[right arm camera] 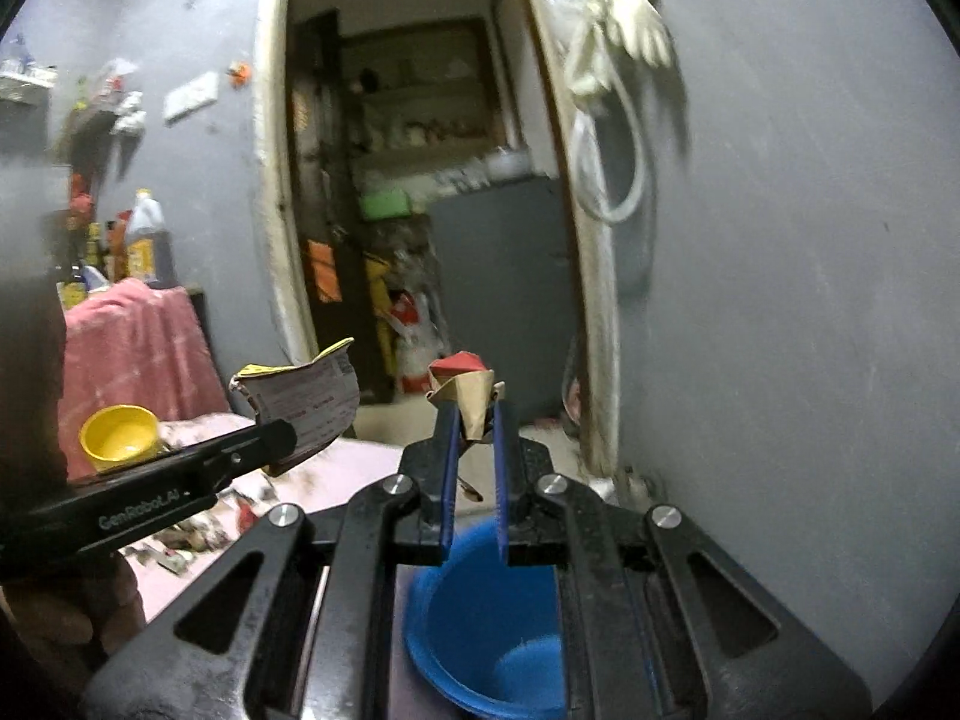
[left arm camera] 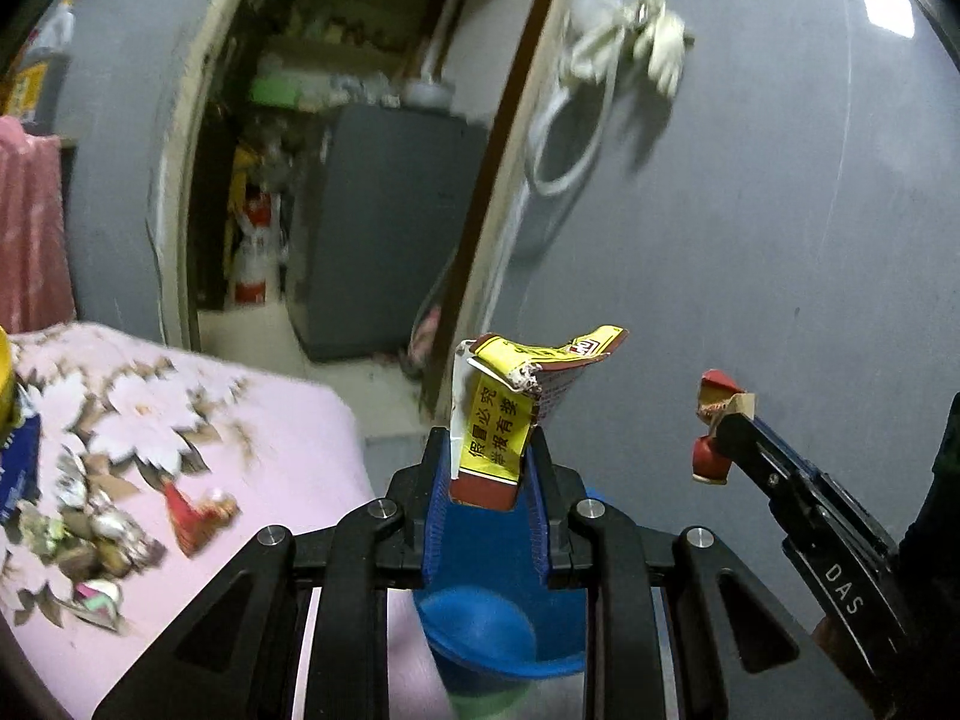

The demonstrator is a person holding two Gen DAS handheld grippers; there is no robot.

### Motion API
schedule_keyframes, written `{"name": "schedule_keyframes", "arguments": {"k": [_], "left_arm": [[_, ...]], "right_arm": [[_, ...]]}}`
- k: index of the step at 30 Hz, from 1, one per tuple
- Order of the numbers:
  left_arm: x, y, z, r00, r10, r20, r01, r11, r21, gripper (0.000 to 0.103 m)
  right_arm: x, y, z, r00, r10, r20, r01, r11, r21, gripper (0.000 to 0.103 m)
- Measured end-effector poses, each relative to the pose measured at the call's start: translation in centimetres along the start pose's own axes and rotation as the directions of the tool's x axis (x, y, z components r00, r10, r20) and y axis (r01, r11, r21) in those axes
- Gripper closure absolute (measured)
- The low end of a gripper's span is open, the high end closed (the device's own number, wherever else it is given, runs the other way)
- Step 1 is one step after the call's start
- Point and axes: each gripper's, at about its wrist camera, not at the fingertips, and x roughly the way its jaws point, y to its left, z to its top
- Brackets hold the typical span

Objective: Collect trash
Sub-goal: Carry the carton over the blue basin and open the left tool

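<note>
Blue plastic bin (right arm camera: 492, 618) sits right below both your grippers because it is the drop target: your left gripper (left arm camera: 489, 456) clamps the torn yellow-and-red carton (left arm camera: 498, 420) and your right gripper (right arm camera: 474, 420) pinches the crumpled red-and-tan wrapper (right arm camera: 465, 390), each held clear above it.

— What hangs on the grey wall (left arm camera: 780, 210)?
— A pale glove (left arm camera: 663, 45) and a looped white cord (left arm camera: 567, 138), just beside the open doorway (right arm camera: 420, 180).
— And through it?
— A dark grey cabinet (left arm camera: 384, 228), cluttered shelves (right arm camera: 420, 120), a red-and-white bag (left arm camera: 255, 252) on the floor.
— To the left?
— A pink floral bedcover (left arm camera: 198, 420), a red cloth (right arm camera: 138, 336), a yellow cup (right arm camera: 120, 438), a dark-liquid bottle (right arm camera: 147, 240).
</note>
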Motion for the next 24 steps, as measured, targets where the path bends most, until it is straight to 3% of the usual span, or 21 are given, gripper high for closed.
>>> {"name": "schedule_keyframes", "arguments": {"k": [4,12,14,16,24], "left_arm": [[3.1,-0.2,-1.5,0.994,0.014,-0.113,-0.016,1.000,-0.014,0.083],[9.3,1.3,-3.8,0.957,0.015,-0.289,-0.033,0.998,-0.059,0.082],[10.4,1.6,-4.3,0.947,0.017,-0.320,-0.039,0.997,-0.062,0.078],[11.2,2.1,-4.8,0.941,0.020,-0.339,-0.047,0.996,-0.073,0.070],[11.2,3.1,-5.6,0.935,0.033,-0.352,-0.068,0.994,-0.088,0.068]], "right_arm": [[1.8,-1.7,-1.5,0.996,-0.028,-0.091,0.031,0.999,0.031,0.060],[5.4,-4.1,-4.5,0.970,-0.039,-0.238,0.059,0.995,0.080,0.056],[6.2,-4.5,-5.0,0.964,-0.032,-0.262,0.059,0.994,0.096,0.054],[6.7,-4.6,-5.4,0.960,-0.033,-0.277,0.063,0.993,0.098,0.051],[7.9,-5.5,-6.6,0.948,-0.036,-0.316,0.080,0.989,0.127,0.045]]}}
